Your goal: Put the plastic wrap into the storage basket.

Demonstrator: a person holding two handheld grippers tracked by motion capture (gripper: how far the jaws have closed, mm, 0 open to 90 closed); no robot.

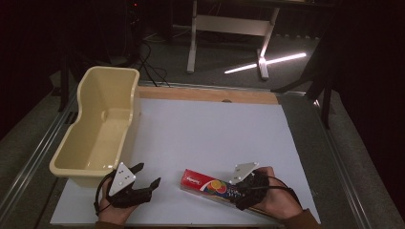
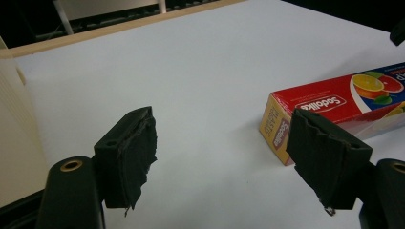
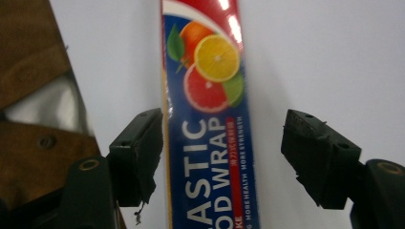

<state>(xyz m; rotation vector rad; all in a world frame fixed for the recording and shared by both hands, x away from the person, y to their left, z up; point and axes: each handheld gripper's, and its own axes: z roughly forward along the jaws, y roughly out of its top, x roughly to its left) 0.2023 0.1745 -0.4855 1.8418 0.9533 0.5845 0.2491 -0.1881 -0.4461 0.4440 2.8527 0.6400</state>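
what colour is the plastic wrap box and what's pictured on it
Red and blue plastic wrap box with white lettering and citrus slices pictured; clearest in the right gripper view.

A white board (image 1: 210, 138) covered the table, its middle and far part bare and open to a hand. A tall cream tub (image 1: 98, 124) stood along the board's left edge, walling off that side. Near the front edge lay a long box of plastic wrap (image 1: 210, 187), lying between the two grippers. The left gripper (image 1: 143, 183) had open board just ahead of its jaws.
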